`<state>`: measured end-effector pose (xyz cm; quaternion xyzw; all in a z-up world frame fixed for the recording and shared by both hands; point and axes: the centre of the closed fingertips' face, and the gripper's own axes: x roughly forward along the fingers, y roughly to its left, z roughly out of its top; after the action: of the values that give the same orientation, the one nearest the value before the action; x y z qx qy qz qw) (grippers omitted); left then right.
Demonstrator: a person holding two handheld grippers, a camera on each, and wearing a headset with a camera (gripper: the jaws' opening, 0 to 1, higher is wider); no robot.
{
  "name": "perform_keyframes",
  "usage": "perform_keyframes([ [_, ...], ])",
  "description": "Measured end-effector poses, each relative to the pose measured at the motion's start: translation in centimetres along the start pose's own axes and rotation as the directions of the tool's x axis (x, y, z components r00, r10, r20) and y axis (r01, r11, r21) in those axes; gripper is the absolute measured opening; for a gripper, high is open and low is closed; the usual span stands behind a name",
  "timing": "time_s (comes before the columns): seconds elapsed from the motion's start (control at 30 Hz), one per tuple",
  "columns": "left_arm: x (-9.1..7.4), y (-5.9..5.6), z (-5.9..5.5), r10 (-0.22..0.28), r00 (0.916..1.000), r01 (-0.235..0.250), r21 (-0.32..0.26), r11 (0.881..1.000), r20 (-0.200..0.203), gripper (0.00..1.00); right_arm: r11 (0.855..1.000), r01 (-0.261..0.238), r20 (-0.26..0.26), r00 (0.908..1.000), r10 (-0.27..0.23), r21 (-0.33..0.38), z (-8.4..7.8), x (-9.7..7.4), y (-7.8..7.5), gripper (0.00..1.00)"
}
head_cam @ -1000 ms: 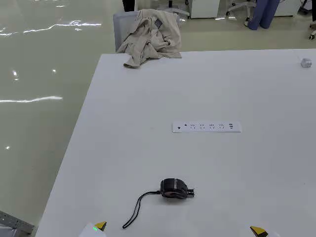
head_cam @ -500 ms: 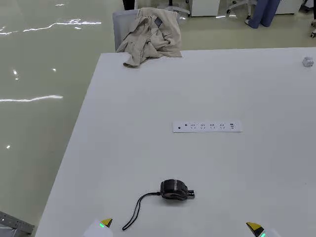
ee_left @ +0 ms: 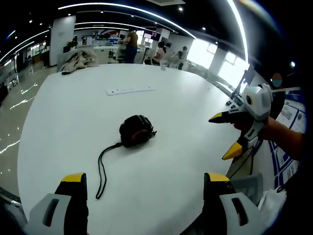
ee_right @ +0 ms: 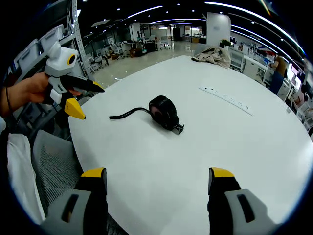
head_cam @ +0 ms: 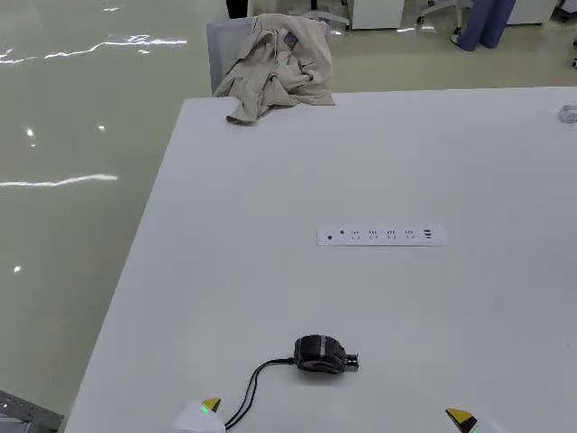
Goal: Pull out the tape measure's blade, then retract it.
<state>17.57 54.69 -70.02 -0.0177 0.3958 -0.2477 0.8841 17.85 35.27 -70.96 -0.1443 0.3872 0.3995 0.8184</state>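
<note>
A black tape measure (head_cam: 318,354) lies on the white table (head_cam: 379,162) near its front edge, its wrist cord (head_cam: 248,397) trailing to the left; its blade is in. The tape measure (ee_left: 135,131) sits ahead of my left gripper (ee_left: 144,181), whose jaws stand open and empty. It (ee_right: 164,111) lies likewise ahead of my right gripper (ee_right: 154,178), open and empty. In the head view a yellow tip of the left gripper (head_cam: 210,405) shows left of the cord, and a tip of the right gripper (head_cam: 461,418) at the lower right. Both grippers are apart from the tape measure.
A white power strip (head_cam: 381,235) lies mid-table beyond the tape measure. A beige jacket (head_cam: 275,63) hangs over a chair at the table's far left edge. A small object (head_cam: 568,114) sits at the far right. The table's left edge drops to a glossy floor.
The left gripper's tip has crept rightward toward the cord, and the right tip has moved slightly left. The view has tilted a little; the tape measure has not moved.
</note>
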Motion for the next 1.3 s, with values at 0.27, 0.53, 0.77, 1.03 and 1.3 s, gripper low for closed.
perform_keyframes([
  [0.27,1.5,0.0,0.2,-0.008,1.0000,0.008,0.000,1.000,-0.005,0.96,1.000,-0.017,-0.002,0.9998,0.017,-0.012,0.4,0.9,0.1,0.87],
  [0.53,2.4,0.1,0.3,-0.020,0.9997,0.020,0.011,1.000,-0.013,0.96,0.999,-0.026,-0.008,0.9996,0.026,-0.027,0.6,1.5,0.0,0.86],
  [0.77,3.2,0.3,0.3,-0.027,0.9996,0.027,0.035,0.999,-0.013,0.95,0.998,-0.038,-0.008,0.9993,0.037,-0.053,0.7,2.1,0.1,0.85],
  [1.03,3.9,0.3,0.3,-0.041,0.9990,0.042,0.084,0.996,-0.018,0.92,0.995,-0.054,-0.010,0.9985,0.053,-0.088,0.7,3.2,0.1,0.82],
  [1.3,4.8,0.8,0.4,-0.046,0.9984,0.049,0.113,0.992,-0.033,0.91,0.991,-0.062,0.000,0.9981,0.062,-0.121,1.5,4.1,-0.8,0.78],
])
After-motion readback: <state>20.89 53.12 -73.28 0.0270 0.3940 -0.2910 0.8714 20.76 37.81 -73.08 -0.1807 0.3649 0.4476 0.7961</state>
